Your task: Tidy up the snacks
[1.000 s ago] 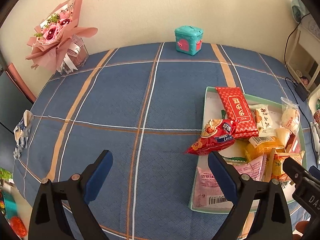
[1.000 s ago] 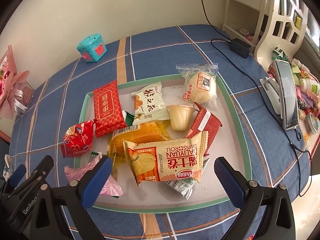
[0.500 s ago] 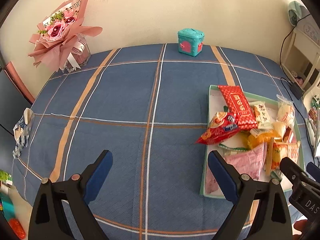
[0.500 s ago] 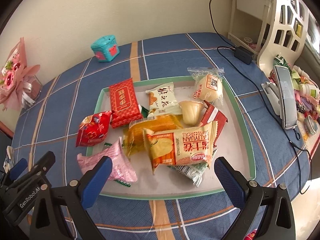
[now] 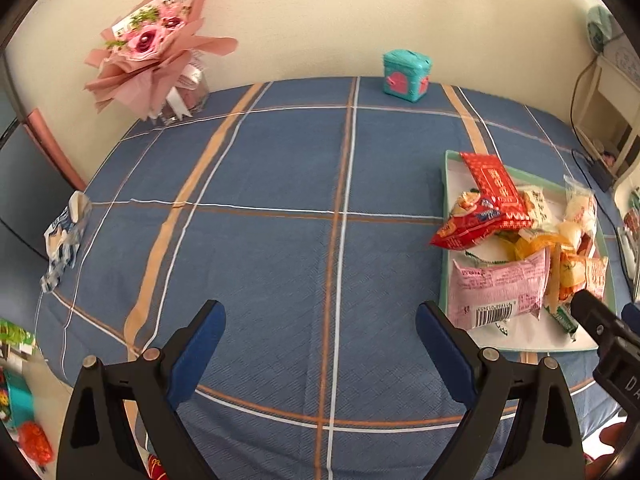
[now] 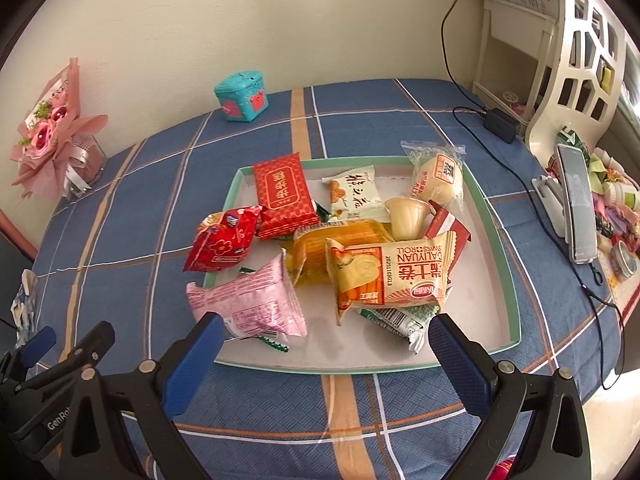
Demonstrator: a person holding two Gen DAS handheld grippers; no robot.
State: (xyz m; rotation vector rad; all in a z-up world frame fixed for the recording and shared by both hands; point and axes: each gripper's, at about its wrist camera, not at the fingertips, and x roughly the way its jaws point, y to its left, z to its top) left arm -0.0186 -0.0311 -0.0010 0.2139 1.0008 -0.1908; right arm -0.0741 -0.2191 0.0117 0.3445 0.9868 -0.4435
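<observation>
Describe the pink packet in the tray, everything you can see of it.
The pink packet is a puffy pillow-shaped wrapper of shiny pink film with small dark print and a white barcode panel at its near end. It looks sealed, with crimped ends. It lies flat at the tray's near left corner, one end sticking out over the rim. Its far end touches the orange packet, and a green-and-white wrapper edge shows beneath it. Nothing grips it: the right gripper hovers open in front.
</observation>
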